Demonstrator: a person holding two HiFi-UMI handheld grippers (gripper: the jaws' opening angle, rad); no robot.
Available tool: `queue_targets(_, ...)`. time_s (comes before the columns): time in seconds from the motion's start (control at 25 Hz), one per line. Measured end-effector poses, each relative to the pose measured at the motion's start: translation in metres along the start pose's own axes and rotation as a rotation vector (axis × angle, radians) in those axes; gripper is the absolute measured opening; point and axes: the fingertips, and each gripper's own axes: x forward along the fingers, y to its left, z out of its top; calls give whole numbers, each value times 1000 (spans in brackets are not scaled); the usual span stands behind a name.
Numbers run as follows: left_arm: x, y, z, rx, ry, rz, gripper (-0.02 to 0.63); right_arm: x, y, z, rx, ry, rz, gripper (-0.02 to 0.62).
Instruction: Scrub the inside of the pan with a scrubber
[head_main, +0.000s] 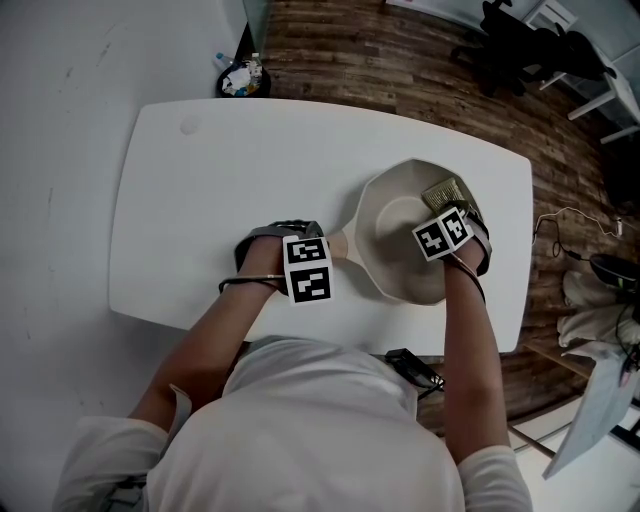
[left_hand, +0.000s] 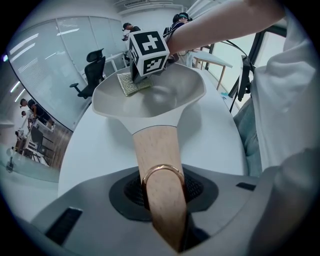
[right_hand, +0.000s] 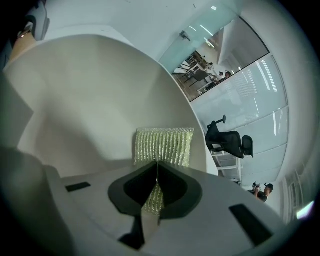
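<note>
Left gripper (left_hand: 165, 202) is clamped on the pan's wooden handle (left_hand: 156, 155): its 2 jaws press the wood from either side just behind a brass ring (left_hand: 162, 171) that loops over the handle. From the head view the same gripper (head_main: 325, 245) sits at the near-left end of the pan (head_main: 395, 245), pointing steeply down. The grip looks like an anchor. With the handle pinned, the pan should not slide or spin on the white bench (head_main: 220, 190) when sideways force comes from the scrubbing.

Right gripper (right_hand: 157, 197) has its jaws closed tight on 1 edge of the scrubber (right_hand: 163, 145), a yellow-green mesh pad. Most of the pad sticks out past the tips, so mesh rather than plastic would meet the pan. Seen from above, this gripper (head_main: 457, 212) reaches into the bowl from the near right. The scrubber (head_main: 443, 190) lies against the far-right inner wall, close under the rim. The left gripper view agrees: the pad (left_hand: 131, 84) rests on the sloped wall on the far side of the bowl (left_hand: 150, 102), with the marker cube just above it.

The pan stands upright on the bench toward its right half, handle pointing left at the person. Its pale inside looks clean and dry, with no foam or water to be seen. Scrubbing seems under way along the wall, and the flat bottom and near side probably remain to be worked.
</note>
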Motion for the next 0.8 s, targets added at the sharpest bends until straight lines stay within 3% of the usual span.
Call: queue_targets(0.8,2,-2,-1,-98,52,-10,84,-17,29,-64,-158,313,192,26)
